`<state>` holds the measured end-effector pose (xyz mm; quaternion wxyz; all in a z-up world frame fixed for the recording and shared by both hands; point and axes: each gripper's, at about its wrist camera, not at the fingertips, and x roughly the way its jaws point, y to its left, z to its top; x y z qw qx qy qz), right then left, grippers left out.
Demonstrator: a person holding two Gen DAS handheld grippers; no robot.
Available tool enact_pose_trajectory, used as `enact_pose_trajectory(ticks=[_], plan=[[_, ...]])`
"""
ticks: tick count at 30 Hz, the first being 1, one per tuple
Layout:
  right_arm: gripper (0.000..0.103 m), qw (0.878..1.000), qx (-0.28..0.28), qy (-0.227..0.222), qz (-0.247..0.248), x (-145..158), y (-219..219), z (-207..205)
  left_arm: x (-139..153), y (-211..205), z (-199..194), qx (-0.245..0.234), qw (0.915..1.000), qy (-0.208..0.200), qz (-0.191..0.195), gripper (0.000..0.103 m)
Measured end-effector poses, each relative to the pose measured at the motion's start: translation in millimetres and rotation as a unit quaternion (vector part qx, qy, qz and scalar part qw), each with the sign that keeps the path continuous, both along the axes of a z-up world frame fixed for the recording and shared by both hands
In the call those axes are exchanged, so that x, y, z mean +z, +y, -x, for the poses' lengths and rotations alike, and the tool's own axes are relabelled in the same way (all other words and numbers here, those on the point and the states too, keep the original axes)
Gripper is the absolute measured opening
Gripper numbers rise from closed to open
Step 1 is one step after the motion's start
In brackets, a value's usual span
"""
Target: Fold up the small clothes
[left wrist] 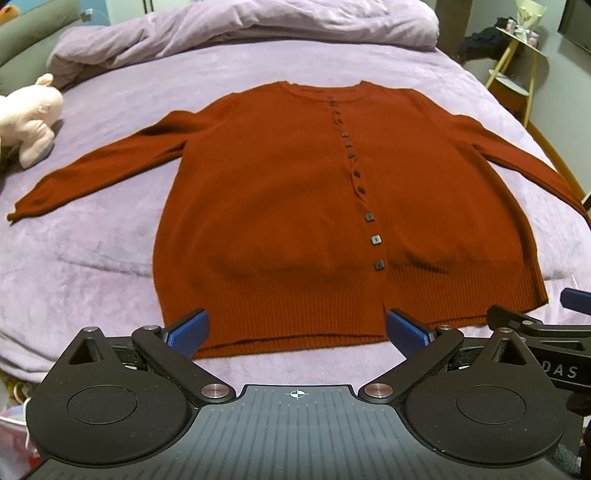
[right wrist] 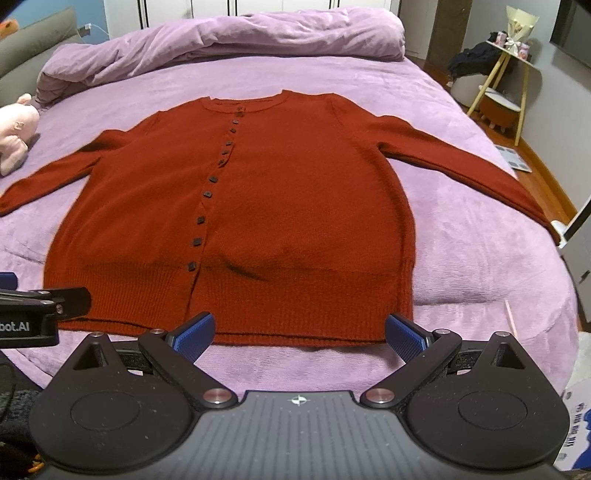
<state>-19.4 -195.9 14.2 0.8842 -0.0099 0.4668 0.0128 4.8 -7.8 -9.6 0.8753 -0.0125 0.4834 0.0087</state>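
A rust-red buttoned cardigan lies flat, front up, on the purple bedspread, sleeves spread to both sides, hem nearest me. It also shows in the right wrist view. My left gripper is open and empty, its blue pads just above the hem's left half. My right gripper is open and empty over the hem's right half. Each gripper's edge shows in the other's view: the right one and the left one.
A rolled purple duvet lies across the far end of the bed. A pink plush toy sits at the left edge. A yellow-legged side table stands to the right on a wooden floor.
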Motion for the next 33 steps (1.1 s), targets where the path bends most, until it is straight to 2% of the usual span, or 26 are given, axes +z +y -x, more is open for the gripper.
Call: enact_pose_trajectory(ticks=[4,9,13,16,18,19,22,24,26,28,31,33], plan=[[0.099,0.998,0.008,-0.001,-0.062,-2.5,-11.8,-2.9,-4.9,2.7,-5.8,-0.003,0.9999,0.010,0.012,0.103],[0.099,0.991,-0.009,0.000,-0.135,-12.4,-37.8,-11.6,-12.0,4.8,-15.3,-0.008,0.9993,0.025,0.026,0.103],[0.099,0.981,-0.023,-0.053,-0.186,-16.6,-70.9,-19.0,-10.8,10.3,-28.5,-0.006,0.9992,0.013,0.037,0.103],[0.099,0.972,-0.080,-0.103,-0.194,-17.2,-111.0,-37.0,-8.1,16.9,-42.6,0.004,0.9986,-0.014,0.050,0.103],[0.099,0.960,-0.139,-0.123,-0.208,-20.3,-147.4,-54.4,-9.9,21.5,-56.9,0.006,0.9981,-0.020,0.059,0.103],[0.098,0.952,-0.175,-0.132,-0.213,-24.1,-169.3,-64.6,-12.0,24.5,-66.8,0.010,0.9977,-0.017,0.065,0.103],[0.080,0.921,-0.277,-0.150,-0.229,-40.9,-236.3,-91.9,-18.8,34.2,-91.7,0.034,0.9956,-0.015,0.086,0.103],[0.060,0.895,-0.333,-0.148,-0.257,-58.2,-282.8,-108.7,-24.7,39.0,-106.5,0.048,0.9931,-0.017,0.106,0.103],[0.050,0.866,-0.387,-0.140,-0.284,-76.7,-317.9,-119.2,-33.5,42.3,-122.6,0.070,0.9905,-0.023,0.116,0.103],[0.044,0.833,-0.442,-0.135,-0.304,-94.7,-348.7,-126.4,-42.2,42.5,-136.6,0.079,0.9900,-0.023,0.115,0.103],[0.038,0.787,-0.492,-0.151,-0.340,-111.7,-378.8,-127.2,-54.9,37.6,-150.1,0.079,0.9913,-0.016,0.103,0.103],[0.033,0.765,-0.509,-0.164,-0.359,-121.2,-389.8,-127.5,-64.9,33.8,-158.2,0.073,0.9929,-0.003,0.094,0.103]])
